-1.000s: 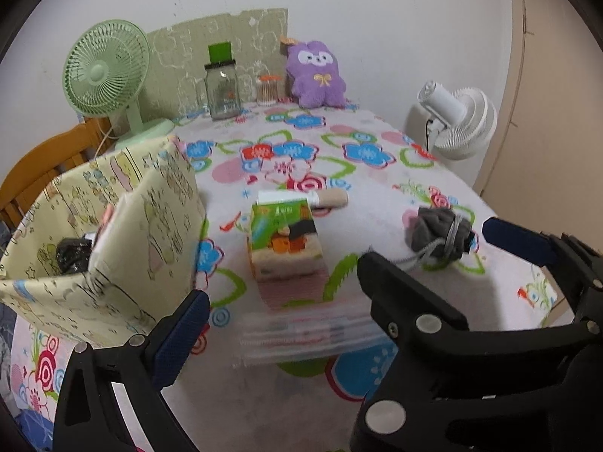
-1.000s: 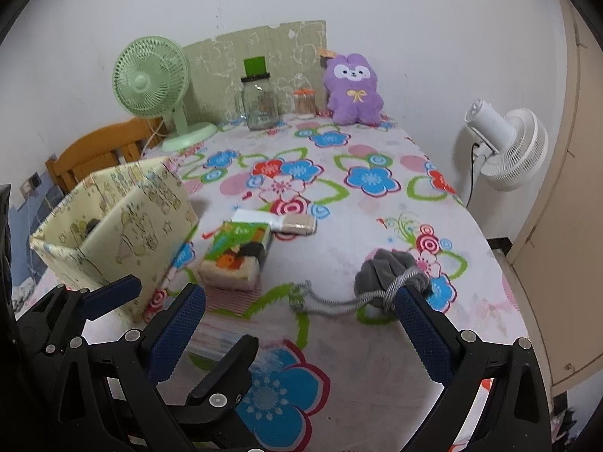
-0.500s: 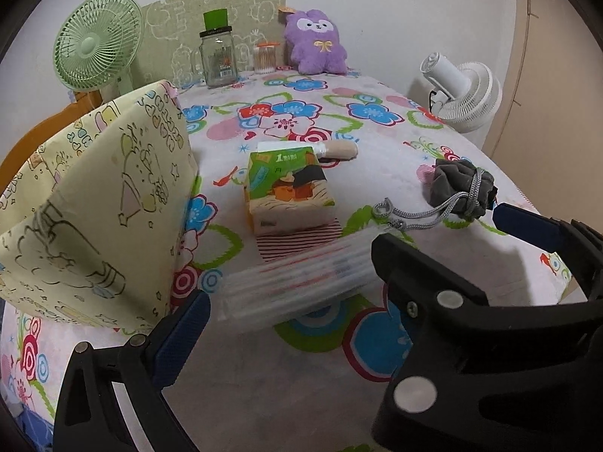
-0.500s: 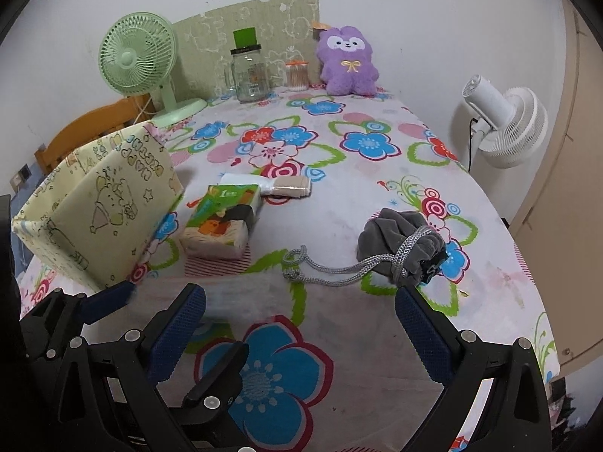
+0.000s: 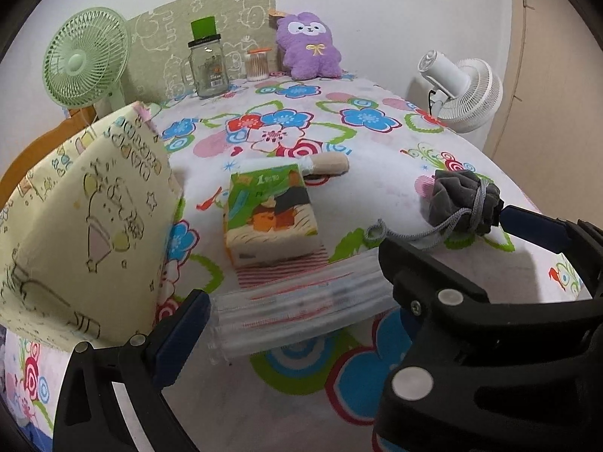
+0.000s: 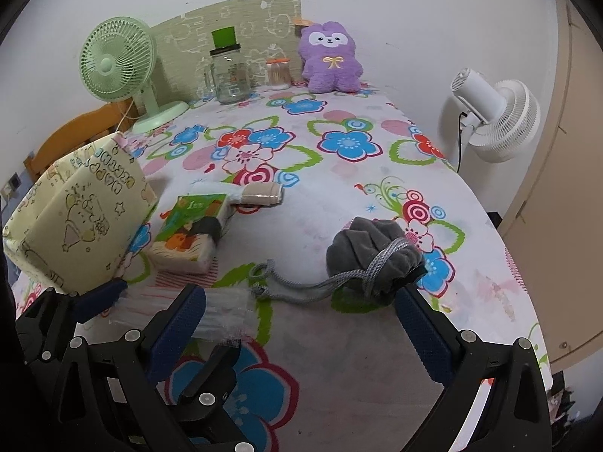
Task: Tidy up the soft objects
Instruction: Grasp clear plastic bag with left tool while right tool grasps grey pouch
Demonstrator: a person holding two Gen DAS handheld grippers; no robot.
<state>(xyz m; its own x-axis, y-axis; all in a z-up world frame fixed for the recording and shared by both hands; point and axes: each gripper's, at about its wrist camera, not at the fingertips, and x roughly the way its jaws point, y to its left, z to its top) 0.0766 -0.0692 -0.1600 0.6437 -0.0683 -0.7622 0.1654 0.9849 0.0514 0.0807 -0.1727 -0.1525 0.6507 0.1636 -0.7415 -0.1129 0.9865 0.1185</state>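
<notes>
- We see the left gripper (image 5: pixel 297 312) low over the flowered tablecloth (image 5: pixel 377 120), fingers spread wide, straddling a clear plastic zip bag (image 5: pixel 301 301) without gripping it.
- Right gripper (image 6: pixel 301 312) likewise unclenched, its blue-padded fingers (image 6: pixel 422 335) just short of the grey drawstring pouch (image 6: pixel 373 256).
- Green tissue pack (image 5: pixel 271 214), printed "1", sits on the bag's far end, beside the yellow cartoon-print fabric bin (image 5: pixel 86 226).

Both wrist views face along the floral table (image 5: pixel 377 173) toward the wall.
</notes>
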